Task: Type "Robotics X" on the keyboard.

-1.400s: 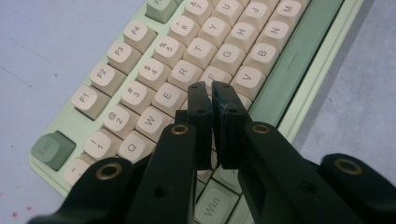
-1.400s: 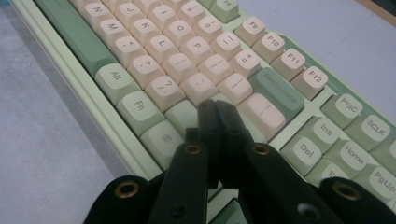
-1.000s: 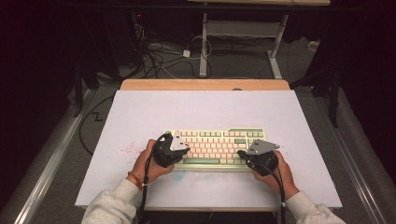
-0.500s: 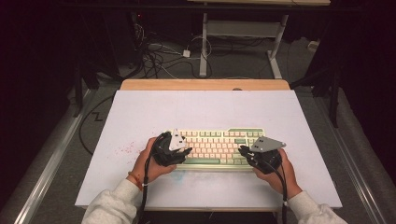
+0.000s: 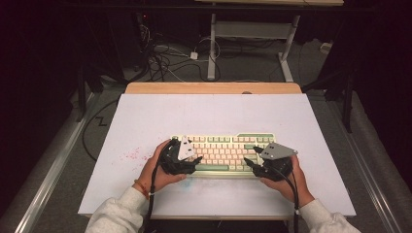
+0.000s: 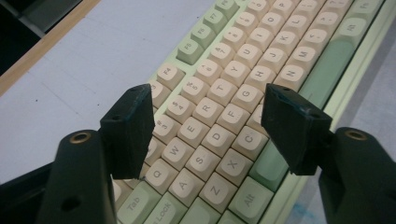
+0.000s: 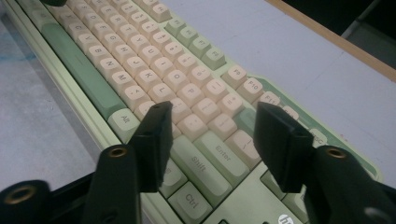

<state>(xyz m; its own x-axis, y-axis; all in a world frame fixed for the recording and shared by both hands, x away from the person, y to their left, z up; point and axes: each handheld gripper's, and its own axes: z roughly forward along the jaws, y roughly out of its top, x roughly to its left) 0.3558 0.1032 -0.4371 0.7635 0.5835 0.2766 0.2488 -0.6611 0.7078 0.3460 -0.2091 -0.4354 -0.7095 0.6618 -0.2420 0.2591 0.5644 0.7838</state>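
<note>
A pale green keyboard (image 5: 223, 151) with cream keys lies flat on the white table top (image 5: 214, 114), near its front edge. My left gripper (image 5: 194, 163) hovers over the keyboard's left end, held in a hand that rests on the table. In the left gripper view the gripper (image 6: 207, 92) is open above the letter keys (image 6: 261, 42), with nothing between its pads. My right gripper (image 5: 250, 162) is at the keyboard's right end. In the right gripper view it (image 7: 213, 108) is open over the Enter and Shift keys (image 7: 140, 56). Both pairs of jaws have just been opening.
Red specks (image 5: 130, 155) mark the table top left of the keyboard. A wooden strip (image 5: 214, 88) runs along the far edge. Beyond it, cables (image 5: 165, 63) lie on the floor beside a white desk frame (image 5: 212, 48). Metal rails (image 5: 53, 170) flank the table.
Both grippers' jaws stand wider apart than in the earlier frames. The hands and the keyboard have kept their places.
</note>
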